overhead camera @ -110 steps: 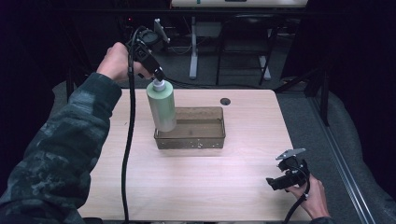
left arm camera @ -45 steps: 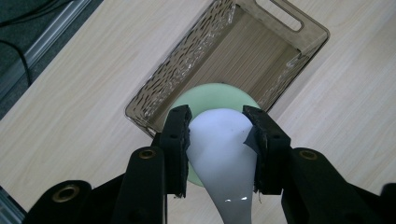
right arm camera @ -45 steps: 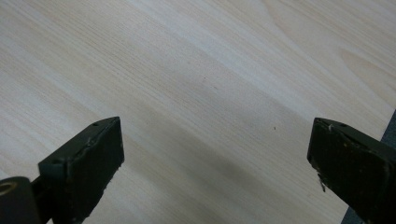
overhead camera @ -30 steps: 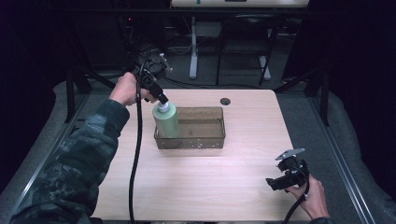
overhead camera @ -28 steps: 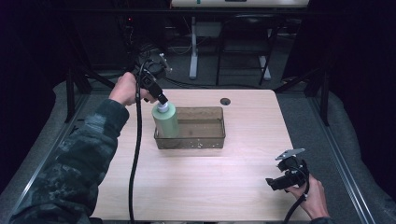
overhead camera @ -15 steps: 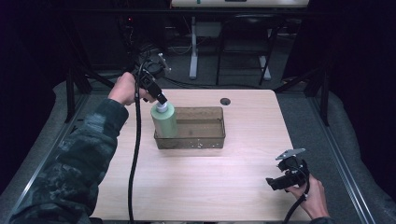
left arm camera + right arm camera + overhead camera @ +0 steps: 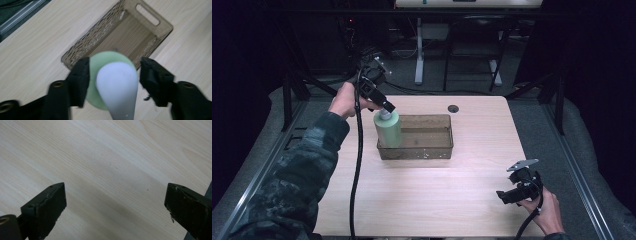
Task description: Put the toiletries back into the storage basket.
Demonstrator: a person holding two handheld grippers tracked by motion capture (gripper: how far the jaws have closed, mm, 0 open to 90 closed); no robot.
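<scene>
The green bottle (image 7: 388, 129) stands upright at the left end of the brown basket (image 7: 432, 151), its base inside the basket as far as the high view tells. The left gripper (image 7: 384, 106) sits over the bottle's white cap (image 7: 117, 85). Its fingers (image 7: 80, 75) have just been opening: in the left gripper view they stand to either side of the cap with a gap on each side, so the bottle is released and nothing is gripped.

The risk from here is a topple. The bottle is tall and narrow with a smooth, rounded plastic body and a tapered cap, so it stands top-heavy beside the basket's left wall. If the left gripper draws away sideways instead of straight off the cap, a finger could catch the cap and tip the bottle over the low rim. The trailing cable (image 7: 358, 165) could also brush it.

The basket is translucent brown plastic, rectangular, with slotted walls and a cut-out handle at its end. The table (image 7: 452, 200) is pale wood-grain laminate, flat and smooth.

The right gripper (image 7: 517, 192) rests well to the right of the basket, nearer the person, its fingers (image 7: 45, 207) spread wide over bare table, holding nothing.
</scene>
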